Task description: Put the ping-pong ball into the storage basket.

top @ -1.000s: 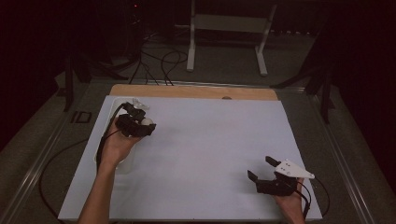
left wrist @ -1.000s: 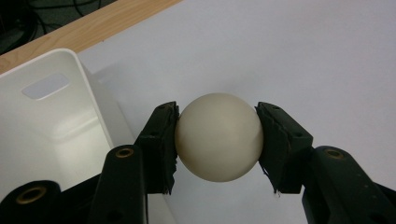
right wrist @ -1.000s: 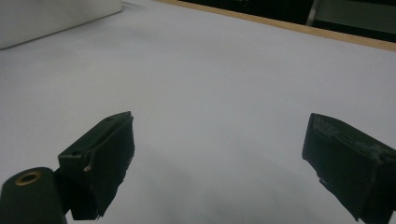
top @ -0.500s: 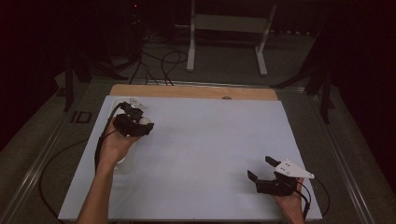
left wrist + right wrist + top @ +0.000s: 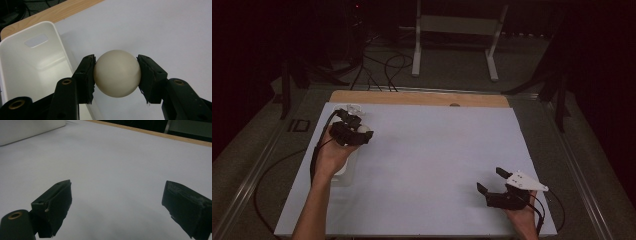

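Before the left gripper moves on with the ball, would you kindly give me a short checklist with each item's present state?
1. Cream round ball squeezed between the left gripper fingers: ok.
2. Ball held clear of the white table sheet: cannot tell.
3. White plastic bin beside the ball, open: ok.
4. Ball over the bin's opening: not ok, it hangs just outside the wall.
5. Right gripper open, far from the bin: ok.

Two handheld black grippers, left gripper (image 5: 116,75) and right gripper (image 5: 491,181), each with padded jaws (worn edges), brass-ringed screw holes, trailing black cable; right carries a grey three-cornered plate (image 5: 526,181); forearms unsleeved.
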A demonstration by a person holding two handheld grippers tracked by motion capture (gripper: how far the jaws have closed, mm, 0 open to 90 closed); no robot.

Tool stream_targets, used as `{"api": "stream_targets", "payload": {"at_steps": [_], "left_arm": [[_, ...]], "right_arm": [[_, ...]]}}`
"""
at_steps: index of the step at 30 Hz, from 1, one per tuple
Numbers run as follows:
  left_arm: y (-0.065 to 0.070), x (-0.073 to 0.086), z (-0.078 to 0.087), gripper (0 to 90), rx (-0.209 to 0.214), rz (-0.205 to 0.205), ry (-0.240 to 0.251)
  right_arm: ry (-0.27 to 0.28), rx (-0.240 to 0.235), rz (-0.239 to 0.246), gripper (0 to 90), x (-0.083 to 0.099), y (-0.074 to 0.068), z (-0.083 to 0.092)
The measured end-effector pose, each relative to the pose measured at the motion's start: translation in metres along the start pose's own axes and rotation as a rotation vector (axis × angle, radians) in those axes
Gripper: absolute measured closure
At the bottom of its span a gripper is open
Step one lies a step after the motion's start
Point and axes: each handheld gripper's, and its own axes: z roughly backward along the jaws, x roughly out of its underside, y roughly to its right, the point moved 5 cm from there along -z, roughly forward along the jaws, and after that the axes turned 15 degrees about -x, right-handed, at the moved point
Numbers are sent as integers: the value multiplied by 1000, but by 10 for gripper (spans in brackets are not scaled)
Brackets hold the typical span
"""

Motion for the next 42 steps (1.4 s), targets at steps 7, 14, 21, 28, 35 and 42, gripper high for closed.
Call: {"api": "stream_targets", "payload": {"at_steps": [7,14,21,28,35,42], "left_arm": [[-5,3,0,508,-10,16,-1],[-12,6,2,508,-22,33,0],[-17,9,2,508,-31,39,-3],[-23,12,3,508,-38,50,-7],[-27,14,3,508,-42,55,-11],[-30,16,3,508,-46,57,-12]], "right_arm": [[-1,-1,0,87,0,0,0],[0,0,0,87,0,0,0],[-1,0,1,87,0,0,0],[-2,1,2,87,0,0,0],[-2,1,3,87,0,0,0],[-3,1,3,88,0,0,0]]}}
